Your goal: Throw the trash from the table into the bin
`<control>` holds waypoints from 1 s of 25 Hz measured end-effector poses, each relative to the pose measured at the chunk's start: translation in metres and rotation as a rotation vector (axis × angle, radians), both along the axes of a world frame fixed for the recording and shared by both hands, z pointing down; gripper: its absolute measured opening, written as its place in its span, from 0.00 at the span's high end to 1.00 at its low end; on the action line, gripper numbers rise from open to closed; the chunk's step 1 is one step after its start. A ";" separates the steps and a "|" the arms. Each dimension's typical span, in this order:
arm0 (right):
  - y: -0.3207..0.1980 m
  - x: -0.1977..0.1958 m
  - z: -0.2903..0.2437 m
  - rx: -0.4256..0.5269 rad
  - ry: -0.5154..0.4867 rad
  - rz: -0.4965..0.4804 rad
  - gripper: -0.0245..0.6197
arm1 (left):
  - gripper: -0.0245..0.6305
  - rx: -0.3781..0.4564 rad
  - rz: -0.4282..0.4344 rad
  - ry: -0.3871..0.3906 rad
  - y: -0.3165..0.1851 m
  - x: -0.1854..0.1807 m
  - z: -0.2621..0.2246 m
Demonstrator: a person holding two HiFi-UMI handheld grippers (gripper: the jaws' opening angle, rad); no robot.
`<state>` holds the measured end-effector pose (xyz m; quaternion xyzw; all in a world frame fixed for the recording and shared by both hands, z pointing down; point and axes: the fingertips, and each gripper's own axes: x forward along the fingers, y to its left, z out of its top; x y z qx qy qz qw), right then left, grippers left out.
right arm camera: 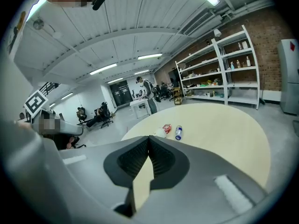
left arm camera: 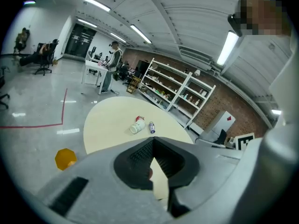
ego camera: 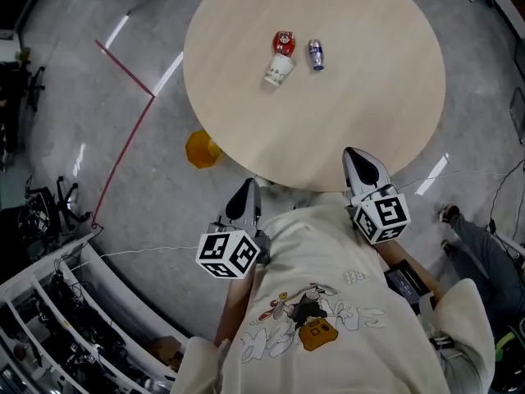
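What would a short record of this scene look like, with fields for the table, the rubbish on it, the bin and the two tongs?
Table: round pale wooden table
Trash: white paper cup on its side, small red-and-white package right behind it, small blue-and-silver can lying beside them
Bin: orange octagonal container on the floor by the table's left edge, probably the bin
Left tongs: shut, empty, short of the table's near edge
Right tongs: shut, empty, at the table's near edge
Progress: nothing picked up yet
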<state>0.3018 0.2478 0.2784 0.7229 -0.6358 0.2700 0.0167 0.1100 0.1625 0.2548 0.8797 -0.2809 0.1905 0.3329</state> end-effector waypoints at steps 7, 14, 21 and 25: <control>-0.002 0.017 0.000 -0.008 0.027 0.022 0.95 | 0.96 0.091 0.102 -0.094 -0.026 0.022 0.004; 0.009 0.048 -0.004 0.017 0.029 0.113 0.95 | 0.83 0.117 0.179 -0.130 -0.036 0.044 0.020; 0.016 0.067 -0.010 0.025 0.052 0.163 0.95 | 0.70 0.194 0.305 -0.191 -0.051 0.082 0.025; 0.027 0.080 -0.005 0.014 0.059 0.213 0.95 | 0.61 0.230 0.359 -0.231 -0.063 0.101 0.037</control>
